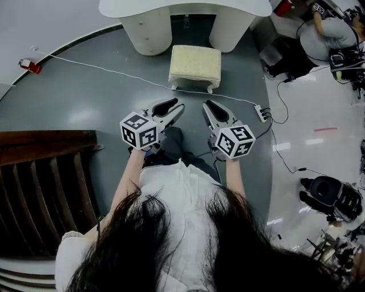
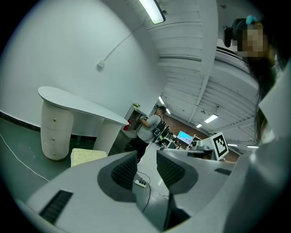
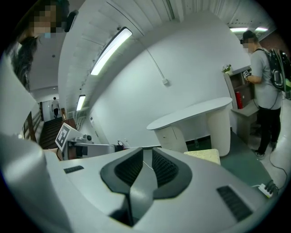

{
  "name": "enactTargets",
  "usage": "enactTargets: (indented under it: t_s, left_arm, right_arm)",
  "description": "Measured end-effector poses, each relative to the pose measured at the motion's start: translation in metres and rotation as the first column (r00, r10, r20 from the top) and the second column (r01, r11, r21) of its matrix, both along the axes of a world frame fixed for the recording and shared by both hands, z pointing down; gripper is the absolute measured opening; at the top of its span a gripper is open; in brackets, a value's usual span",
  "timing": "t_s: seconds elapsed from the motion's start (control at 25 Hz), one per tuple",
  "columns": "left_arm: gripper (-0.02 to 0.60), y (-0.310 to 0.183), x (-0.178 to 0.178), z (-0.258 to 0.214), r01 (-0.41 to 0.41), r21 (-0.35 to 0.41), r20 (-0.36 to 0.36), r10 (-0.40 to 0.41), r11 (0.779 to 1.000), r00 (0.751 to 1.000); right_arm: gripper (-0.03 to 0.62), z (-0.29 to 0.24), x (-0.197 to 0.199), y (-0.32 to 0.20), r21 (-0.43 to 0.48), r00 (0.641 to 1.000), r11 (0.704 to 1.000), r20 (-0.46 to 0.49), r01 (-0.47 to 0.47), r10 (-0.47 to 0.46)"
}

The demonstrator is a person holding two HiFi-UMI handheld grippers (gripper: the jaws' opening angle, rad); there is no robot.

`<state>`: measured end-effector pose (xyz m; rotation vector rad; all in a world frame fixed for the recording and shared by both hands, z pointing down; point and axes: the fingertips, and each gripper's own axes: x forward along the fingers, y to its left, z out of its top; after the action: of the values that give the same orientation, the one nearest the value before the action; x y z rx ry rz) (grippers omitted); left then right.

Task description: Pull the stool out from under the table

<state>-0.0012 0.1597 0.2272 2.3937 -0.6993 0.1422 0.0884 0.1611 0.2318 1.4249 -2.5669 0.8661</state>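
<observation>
Ahead of both pairs of jaws in the head view, the stool (image 1: 195, 65) stands on the grey floor in front of the white table (image 1: 142, 8), its cushion showing in front of the tabletop's edge rather than tucked beneath it. The pull looks largely done, though how close its far edge sits to the table's two rounded pedestals I cannot tell. The left gripper (image 1: 173, 107) and right gripper (image 1: 212, 109) hang well short of it, touching nothing. A thin white cord (image 1: 114, 71) crosses the floor between jaws and stool.

From the left gripper view, the left gripper's (image 2: 146, 168) ribbed dark pads stand slightly apart with nothing between them. The stool (image 2: 86, 157) lies beyond and left of the jaws, a square, pale yellow cushion with a nubby surface.

From the right gripper view, the right gripper's (image 3: 144, 166) pads are pressed together, empty. The stool (image 3: 204, 156) sits beyond and right of them (only a corner of cushion shows), under the smooth, curved tabletop (image 3: 191, 113).
</observation>
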Motion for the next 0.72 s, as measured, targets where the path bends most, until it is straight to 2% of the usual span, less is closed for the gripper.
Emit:
enactTargets:
  t_s: [0.28, 0.72]
  left_arm:
    - [0.146, 0.042, 0.012, -0.006, 0.005, 0.023, 0.011, -0.005, 1.000, 1.000]
    - [0.146, 0.079, 0.018, -0.011, 0.015, 0.051, 0.024, -0.016, 0.999, 1.000]
  right_arm:
    - [0.074, -0.008, 0.001, 0.041, 0.025, 0.999, 0.999, 0.009, 0.035, -0.035]
    - [0.074, -0.018, 0.004, 0.079, 0.067, 0.997, 0.995, 0.010, 0.071, -0.072]
